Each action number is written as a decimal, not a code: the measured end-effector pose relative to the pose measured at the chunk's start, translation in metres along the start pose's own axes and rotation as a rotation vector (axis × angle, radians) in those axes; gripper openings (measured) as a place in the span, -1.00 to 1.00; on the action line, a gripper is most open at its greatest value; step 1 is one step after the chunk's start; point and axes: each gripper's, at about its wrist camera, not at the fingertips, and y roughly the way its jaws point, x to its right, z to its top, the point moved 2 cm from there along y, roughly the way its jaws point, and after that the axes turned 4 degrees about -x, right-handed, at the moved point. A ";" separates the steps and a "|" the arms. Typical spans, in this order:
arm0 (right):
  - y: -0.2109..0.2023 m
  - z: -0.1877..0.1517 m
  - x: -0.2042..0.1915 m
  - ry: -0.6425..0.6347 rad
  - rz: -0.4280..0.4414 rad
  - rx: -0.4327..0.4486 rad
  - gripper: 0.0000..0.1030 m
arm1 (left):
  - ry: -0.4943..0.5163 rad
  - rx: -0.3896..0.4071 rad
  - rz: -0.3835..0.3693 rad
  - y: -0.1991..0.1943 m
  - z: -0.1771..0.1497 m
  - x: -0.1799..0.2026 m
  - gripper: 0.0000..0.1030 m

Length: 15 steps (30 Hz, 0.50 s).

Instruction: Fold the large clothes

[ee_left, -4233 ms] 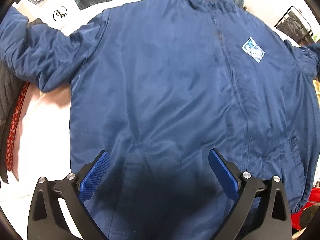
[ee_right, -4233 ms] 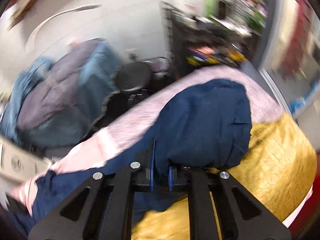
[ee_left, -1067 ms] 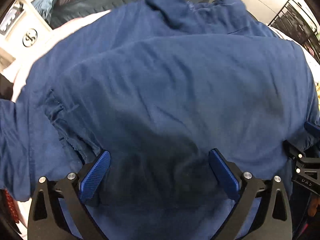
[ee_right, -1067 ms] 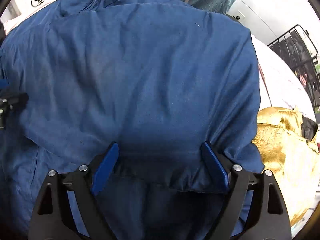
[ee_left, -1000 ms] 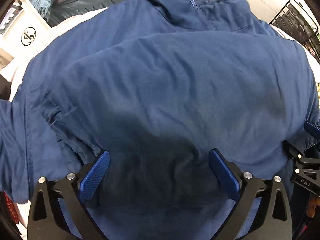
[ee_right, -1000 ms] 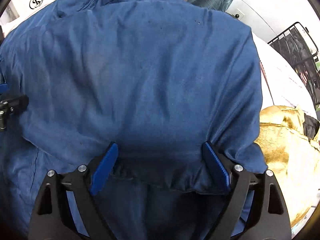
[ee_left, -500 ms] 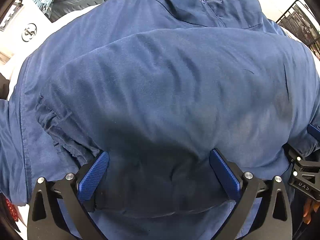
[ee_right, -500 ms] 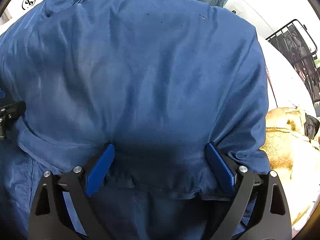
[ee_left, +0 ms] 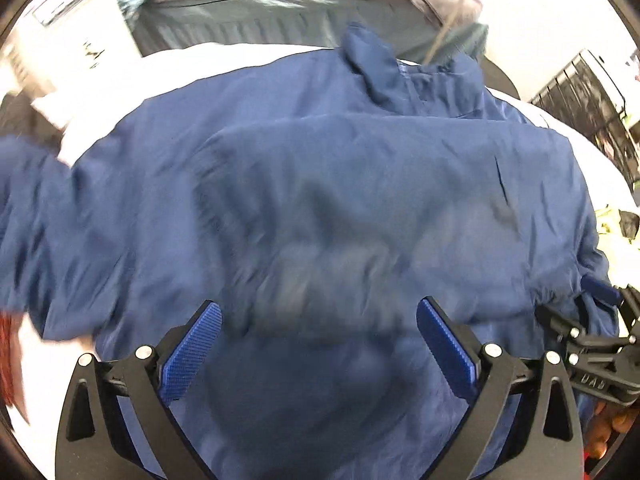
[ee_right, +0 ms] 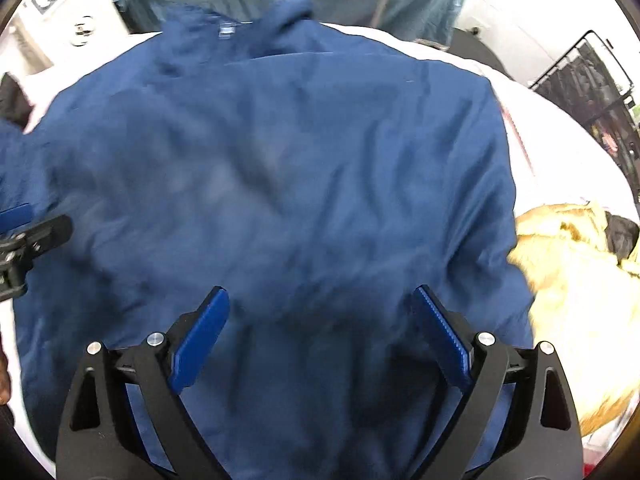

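A large navy blue jacket (ee_left: pixel 360 200) lies on a white bed cover (ee_left: pixel 132 76), its lower half folded up over the chest and its collar (ee_left: pixel 372 68) at the far side. My left gripper (ee_left: pixel 320 344) hovers open above the folded edge with nothing between its blue pads (ee_left: pixel 192 352). From the right wrist view the same jacket (ee_right: pixel 280 168) fills the picture, and my right gripper (ee_right: pixel 320 332) stands open above it, holding nothing. Each gripper shows at the edge of the other's view: the right gripper (ee_left: pixel 592 344) and the left gripper (ee_right: pixel 24 232). Both pictures are blurred.
A gold fabric (ee_right: pixel 568 280) lies just right of the jacket. Grey and teal garments (ee_left: pixel 280 12) are piled beyond the collar. A black wire rack (ee_right: pixel 592 80) stands at the far right, a white box (ee_right: pixel 60 20) at the far left. A red cloth (ee_left: pixel 10 360) lies at the left edge.
Both grippers have lifted away from the folded edge, which sat between their pads before. More of the jacket and bed shows now. The fold stays in place.
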 end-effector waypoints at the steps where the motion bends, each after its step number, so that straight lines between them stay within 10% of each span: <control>1: -0.002 -0.008 -0.007 -0.008 0.015 -0.012 0.78 | -0.025 -0.001 0.000 -0.004 -0.013 -0.010 0.87; 15: 0.001 -0.087 -0.077 -0.152 0.141 -0.148 0.78 | -0.416 0.011 0.027 -0.037 -0.136 -0.158 0.87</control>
